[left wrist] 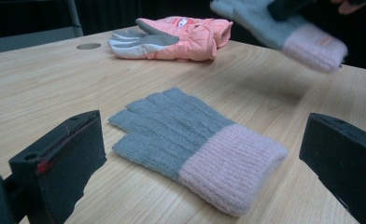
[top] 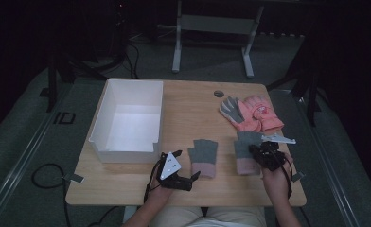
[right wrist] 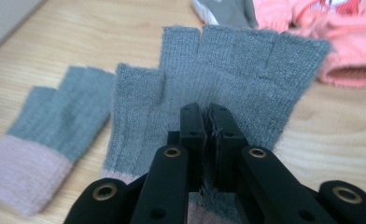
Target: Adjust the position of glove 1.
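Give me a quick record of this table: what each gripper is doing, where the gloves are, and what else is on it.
right gripper: shut on held grey glove, lifted off the table
left gripper: open, aimed at flat grey glove
flat grey glove: lying on wooden table, pink cuff toward the person
pink gloves: piled at far right
white bin: at left, nothing inside

A recording lab or studio is suggested: a lone wooden tabletop is ringed by dark surroundings, grey carpet, trailing cables and metal stand legs.
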Tool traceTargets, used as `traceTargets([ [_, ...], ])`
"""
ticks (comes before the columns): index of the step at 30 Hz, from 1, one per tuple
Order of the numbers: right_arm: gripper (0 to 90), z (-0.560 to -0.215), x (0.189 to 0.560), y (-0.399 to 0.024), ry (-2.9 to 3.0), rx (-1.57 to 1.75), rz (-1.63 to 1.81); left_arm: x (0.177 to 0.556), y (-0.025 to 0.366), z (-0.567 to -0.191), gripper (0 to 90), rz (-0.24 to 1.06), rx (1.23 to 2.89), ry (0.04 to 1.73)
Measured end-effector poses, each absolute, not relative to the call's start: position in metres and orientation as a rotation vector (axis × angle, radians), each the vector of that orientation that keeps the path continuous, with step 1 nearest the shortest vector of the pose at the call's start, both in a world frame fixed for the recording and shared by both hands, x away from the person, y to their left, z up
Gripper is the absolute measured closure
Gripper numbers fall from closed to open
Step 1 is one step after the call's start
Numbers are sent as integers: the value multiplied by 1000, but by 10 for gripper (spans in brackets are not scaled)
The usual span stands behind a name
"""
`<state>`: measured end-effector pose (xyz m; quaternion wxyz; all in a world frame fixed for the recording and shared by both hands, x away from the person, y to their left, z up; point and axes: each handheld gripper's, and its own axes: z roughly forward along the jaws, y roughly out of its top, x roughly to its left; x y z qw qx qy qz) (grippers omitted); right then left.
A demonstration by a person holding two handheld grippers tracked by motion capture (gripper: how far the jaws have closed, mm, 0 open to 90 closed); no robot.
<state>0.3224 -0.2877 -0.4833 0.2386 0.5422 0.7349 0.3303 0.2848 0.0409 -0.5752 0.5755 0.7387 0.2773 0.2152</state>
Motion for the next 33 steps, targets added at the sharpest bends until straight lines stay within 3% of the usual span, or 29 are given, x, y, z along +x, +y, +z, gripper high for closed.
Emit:
traceTargets([
  [17, 839, -544, 343, -288, 2078, 1569, 808, 285, 41, -575, 0, 503, 1730, 649],
  [27, 805, -550, 344, -290, 2085, 1556, 832, 286, 40, -575, 0, 498, 1733, 650],
  [33, 733, -540, 343, -295, 2110, 1475, 846, 286, 41, -575, 0, 494, 1725, 661],
])
